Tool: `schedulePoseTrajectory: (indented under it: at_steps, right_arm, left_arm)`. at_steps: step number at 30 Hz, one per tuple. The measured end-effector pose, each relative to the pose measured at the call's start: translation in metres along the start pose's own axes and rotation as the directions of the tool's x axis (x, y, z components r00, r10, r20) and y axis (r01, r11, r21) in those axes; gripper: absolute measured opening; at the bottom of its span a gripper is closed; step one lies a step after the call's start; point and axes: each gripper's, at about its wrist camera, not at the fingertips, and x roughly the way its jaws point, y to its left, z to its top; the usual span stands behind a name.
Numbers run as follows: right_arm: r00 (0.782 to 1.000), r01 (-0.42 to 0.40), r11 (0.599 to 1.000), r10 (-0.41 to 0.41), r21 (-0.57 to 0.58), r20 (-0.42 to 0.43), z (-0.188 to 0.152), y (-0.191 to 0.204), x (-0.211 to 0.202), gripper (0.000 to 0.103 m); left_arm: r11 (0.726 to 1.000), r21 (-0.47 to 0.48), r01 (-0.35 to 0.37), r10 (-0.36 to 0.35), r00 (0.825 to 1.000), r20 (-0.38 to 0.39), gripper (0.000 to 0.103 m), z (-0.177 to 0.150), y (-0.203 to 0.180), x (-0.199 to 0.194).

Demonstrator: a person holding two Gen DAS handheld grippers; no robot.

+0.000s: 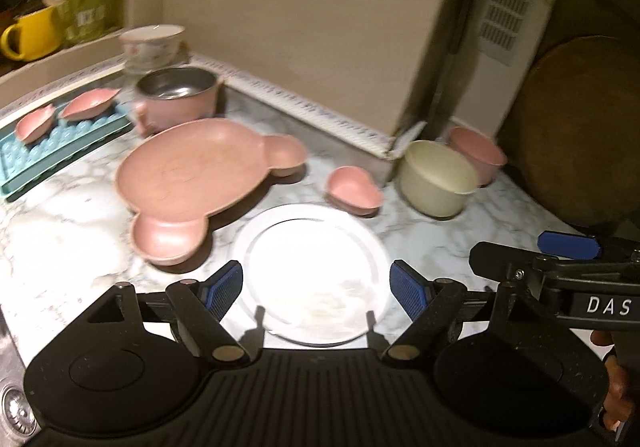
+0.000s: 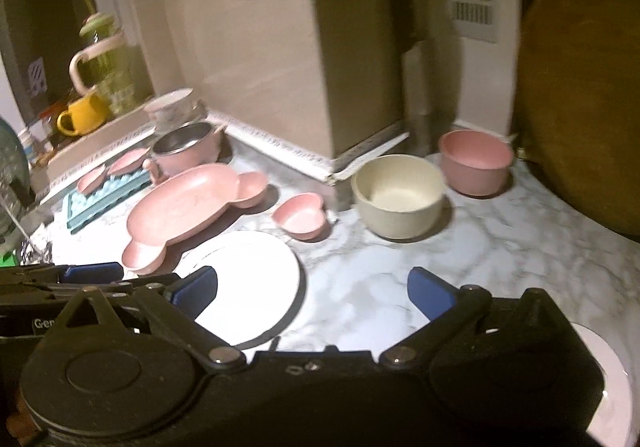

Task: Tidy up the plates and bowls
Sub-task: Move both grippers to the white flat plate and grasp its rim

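Barely started: round white plate [image 1: 316, 279] lies between the spread left gripper [image 1: 316, 287] jaws, right gripper [image 2: 312, 295] released (pink and cream bowls unstacked ahead).

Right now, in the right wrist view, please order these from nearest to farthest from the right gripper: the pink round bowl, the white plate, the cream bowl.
Measured from the right gripper:
1. White plate: just left, partly under the left finger.
2. Cream bowl: ahead, slightly right, in the middle of the counter.
3. Pink round bowl: farther back and right, near the wall corner.
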Motion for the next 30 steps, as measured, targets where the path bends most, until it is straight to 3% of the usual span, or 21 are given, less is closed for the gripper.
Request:
schedulePoseTrajectory:
  at_steps: [6, 14, 23, 30]
  right_arm:
    - [0.999, -0.014, 0.998, 0.011, -0.054, -0.048, 0.003, 0.016, 0.035, 0.095]
    - [0.991, -0.026, 0.999, 0.023, -0.022, -0.131, 0.003, 0.014, 0.076, 0.087]
    - [0.976, -0.023, 1.0, 0.023, 0.002, -0.217, 0.002, 0.003, 0.118, 0.083]
    - [0.953, -0.076, 0.994, 0.094, 0.075, -0.288, 0.004, -0.007, 0.14, 0.072]
  left_arm:
    - [0.998, -0.037, -0.059, 0.058, 0.998, -0.037, 0.08, -0.003, 0.019, 0.019]
    - [0.989, -0.074, -0.132, 0.126, 0.989, -0.081, 0.08, -0.012, 0.04, 0.045]
    - [0.974, -0.159, -0.164, 0.138, 0.978, -0.158, 0.08, -0.018, 0.058, 0.07]
    - [0.967, -0.205, -0.15, 0.117, 0.979, -0.165, 0.08, -0.011, 0.06, 0.08]
